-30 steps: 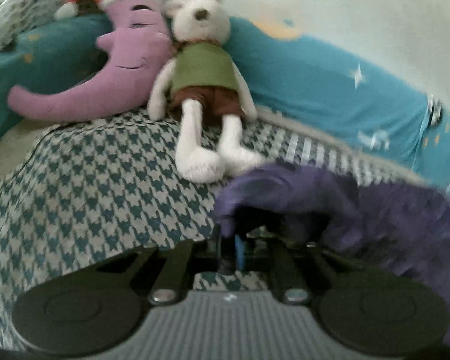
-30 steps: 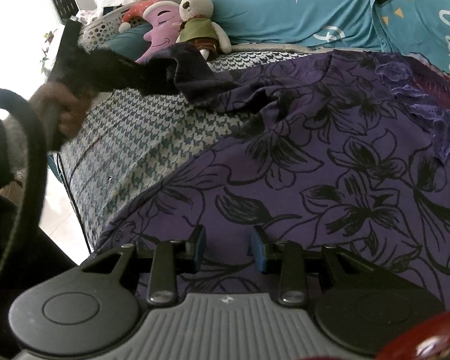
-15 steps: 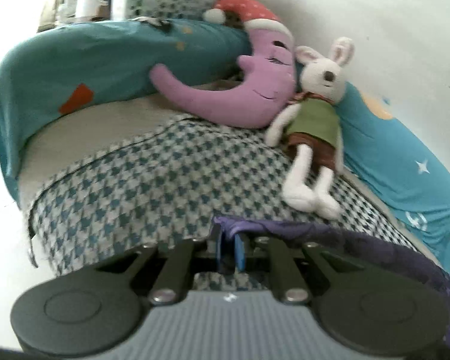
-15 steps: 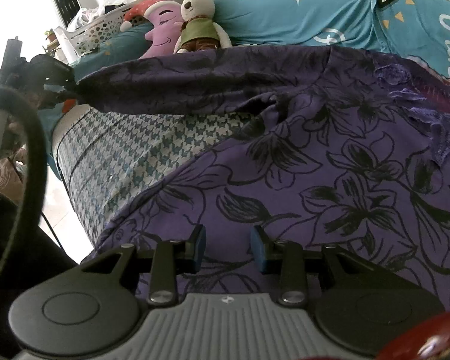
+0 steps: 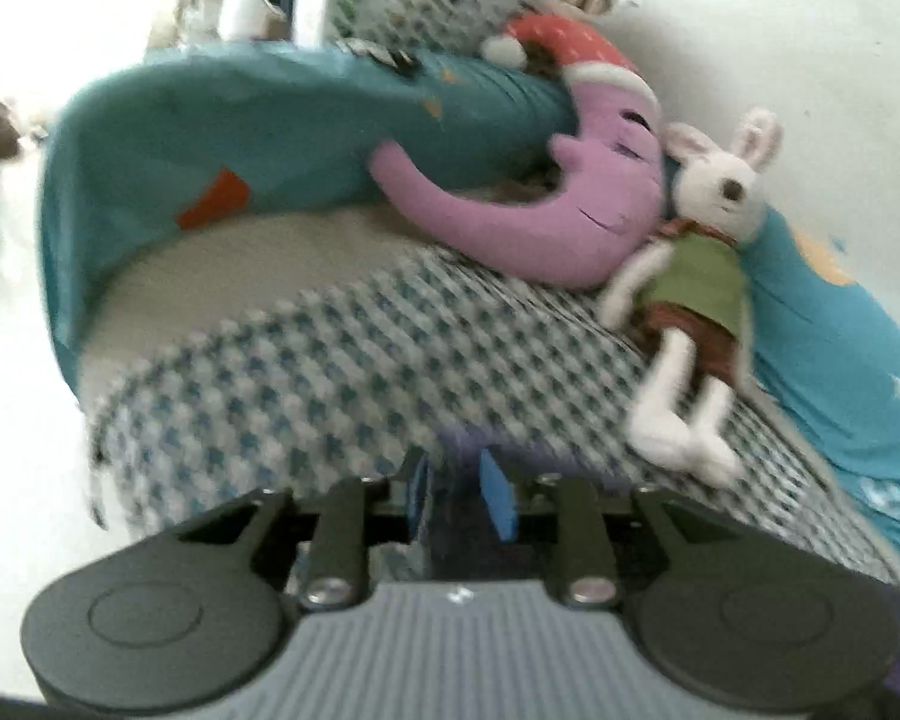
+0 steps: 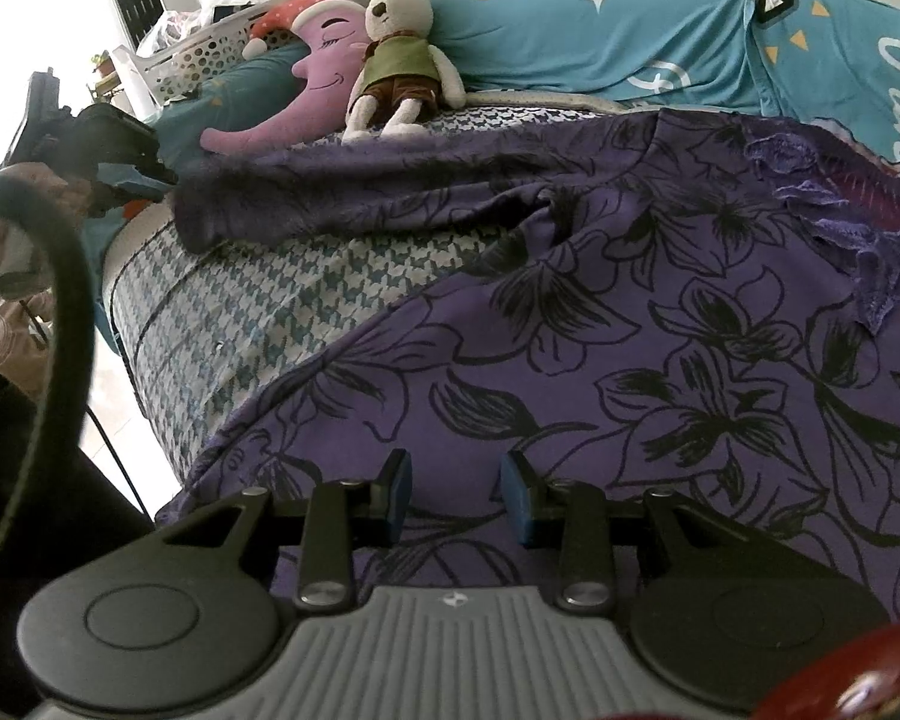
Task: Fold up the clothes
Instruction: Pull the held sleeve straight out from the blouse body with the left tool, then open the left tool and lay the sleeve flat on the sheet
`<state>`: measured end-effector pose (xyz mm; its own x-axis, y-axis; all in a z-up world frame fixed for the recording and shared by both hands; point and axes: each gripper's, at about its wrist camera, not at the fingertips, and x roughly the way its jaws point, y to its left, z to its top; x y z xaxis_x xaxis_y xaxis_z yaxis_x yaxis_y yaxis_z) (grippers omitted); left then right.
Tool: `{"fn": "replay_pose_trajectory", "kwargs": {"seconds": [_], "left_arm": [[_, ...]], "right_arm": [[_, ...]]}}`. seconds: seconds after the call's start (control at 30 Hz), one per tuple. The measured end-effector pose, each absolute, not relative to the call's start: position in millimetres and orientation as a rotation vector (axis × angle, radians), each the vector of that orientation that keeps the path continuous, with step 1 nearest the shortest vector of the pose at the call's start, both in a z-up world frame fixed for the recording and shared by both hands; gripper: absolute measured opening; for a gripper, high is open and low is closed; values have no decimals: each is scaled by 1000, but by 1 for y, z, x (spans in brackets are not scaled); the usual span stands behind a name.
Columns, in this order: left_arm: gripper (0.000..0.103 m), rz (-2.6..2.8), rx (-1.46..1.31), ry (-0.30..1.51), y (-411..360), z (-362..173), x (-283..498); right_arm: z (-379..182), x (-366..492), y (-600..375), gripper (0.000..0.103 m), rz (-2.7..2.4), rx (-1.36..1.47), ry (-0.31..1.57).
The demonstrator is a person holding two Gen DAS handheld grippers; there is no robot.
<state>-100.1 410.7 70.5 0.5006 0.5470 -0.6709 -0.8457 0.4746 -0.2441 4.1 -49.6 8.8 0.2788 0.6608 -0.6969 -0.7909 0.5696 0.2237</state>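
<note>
Right wrist view: we are holding the right tongs [image 6: 455, 495] just above the purple floral garment [image 6: 660, 360], with the two blue pads apart and nothing between them. The garment is lying spread across the bed [image 6: 258, 312], covering most of the houndstooth bedspread; one sleeve [image 6: 342, 198] is stretching out toward the bed's left edge and is resting on the bedspread. Past the sleeve end, just off that edge, we are seeing the left tongs [image 6: 144, 180] in a hand [image 6: 36, 180]; they are apart from the sleeve.

Left wrist view: the left tongs [image 5: 459, 495] are standing with a gap between the blue pads. Blurred purple cloth is showing in and below that gap, and we cannot tell whether it is touching the pads. The frame is motion-blurred.

At the far edge of the bed, a purple moon plush [image 6: 312, 96] and a white rabbit plush [image 6: 399, 54] are leaning against a teal pillow [image 6: 600, 42]. A white perforated basket [image 6: 204, 54] is sitting beyond the far left corner.
</note>
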Motion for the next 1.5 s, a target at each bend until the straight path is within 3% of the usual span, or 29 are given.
{"fn": "replay_pose_trajectory", "kwargs": {"seconds": [0.03,0.2,0.3,0.6,0.73,1.0,1.2,1.5], "left_arm": [[32,928,-591,550,411,72,-101],[38,902,-632,568,417,68,-105],[47,874,-649,589,415,65,-104],[58,735,-648,715,399,46,-76],[71,747,-578,754,391,41,-65],[73,815,-502,948,392,12,-47],[91,874,-356,1029,384,3,-45],[93,909,-448,1051,383,8,-54]], "right_arm": [[9,4,-50,34,980,-179,839],[9,4,-50,34,980,-178,839],[8,3,-50,34,980,-176,839],[8,4,-50,34,980,-169,845],[8,3,-51,34,982,-173,843],[8,3,-51,34,985,-174,844],[9,5,-53,34,983,-159,860],[10,6,-55,34,973,-156,880]]}}
